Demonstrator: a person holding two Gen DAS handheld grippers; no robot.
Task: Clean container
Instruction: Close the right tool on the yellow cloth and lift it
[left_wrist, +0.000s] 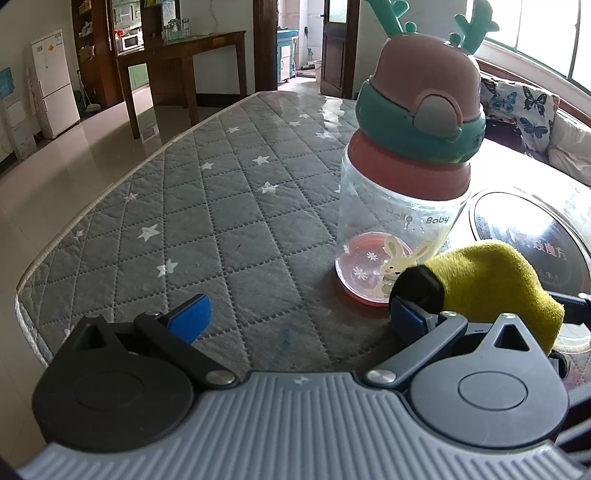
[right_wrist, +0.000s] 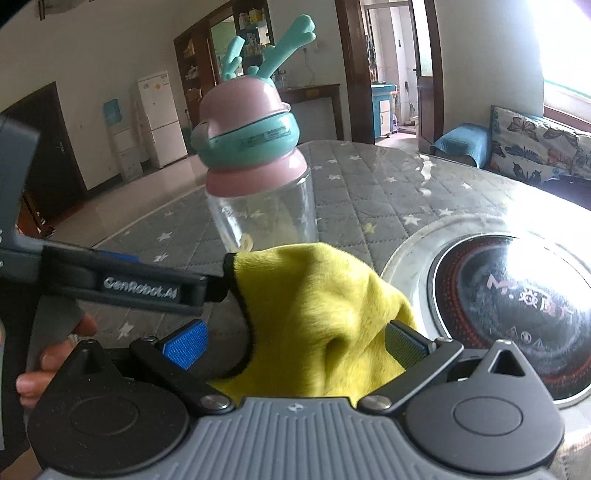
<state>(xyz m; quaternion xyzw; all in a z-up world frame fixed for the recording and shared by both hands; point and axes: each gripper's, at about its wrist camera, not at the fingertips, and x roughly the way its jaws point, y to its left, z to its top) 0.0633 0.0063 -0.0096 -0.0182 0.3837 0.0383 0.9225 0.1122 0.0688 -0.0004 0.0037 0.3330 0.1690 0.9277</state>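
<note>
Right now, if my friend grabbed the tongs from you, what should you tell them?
Left tongs: open, holding nothing, low over the starry quilted table cover.
Right tongs: the yellow cloth sits between the fingers; they look spread, so I cannot tell how firmly it is held.
The bottle, with its pink and teal antler lid on, stands upright on the cover beside the round black cooktop.
The cloth is up by the base of the bottle.
Done: cloth fetched and brought over.
Left: steady the bottle with the left tongs, probably, then wipe it all round.
</note>
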